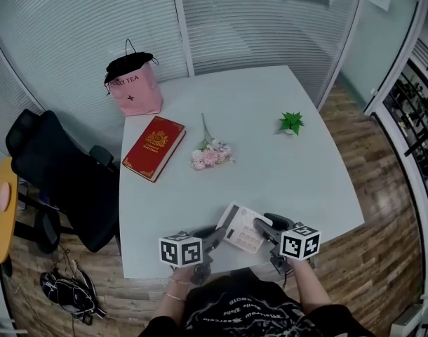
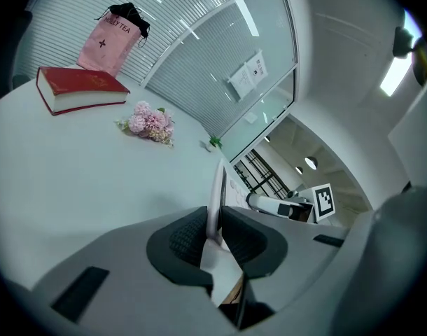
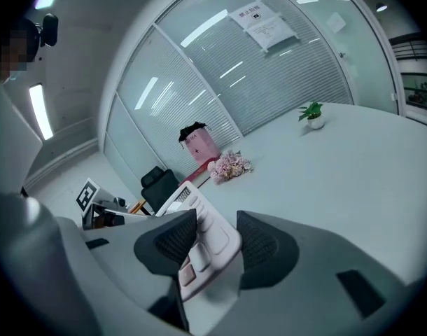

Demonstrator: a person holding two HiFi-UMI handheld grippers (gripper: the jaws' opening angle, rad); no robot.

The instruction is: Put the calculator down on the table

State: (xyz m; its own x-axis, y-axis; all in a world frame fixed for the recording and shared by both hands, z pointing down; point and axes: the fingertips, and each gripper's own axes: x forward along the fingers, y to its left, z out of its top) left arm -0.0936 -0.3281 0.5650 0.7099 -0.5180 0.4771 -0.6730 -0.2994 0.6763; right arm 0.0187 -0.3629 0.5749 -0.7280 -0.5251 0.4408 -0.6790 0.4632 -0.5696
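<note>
Head view is showing me holding the calculator (image 1: 242, 229) over the near edge of the bench (image 1: 284, 174), my left hand-held gripper (image 1: 217, 234) pinching its thin side and my right hand-held gripper (image 1: 264, 225) squeezing its other end, so I am guessing it needs lowering flat next.

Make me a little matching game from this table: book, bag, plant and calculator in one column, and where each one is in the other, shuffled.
1 red book
2 pink bag
3 green plant
4 calculator

A gripped by the left tongs
B table's far left corner
C right of the flowers
D lying flat, left of the flowers

Pairs: 1-D, 2-B, 3-C, 4-A
</note>
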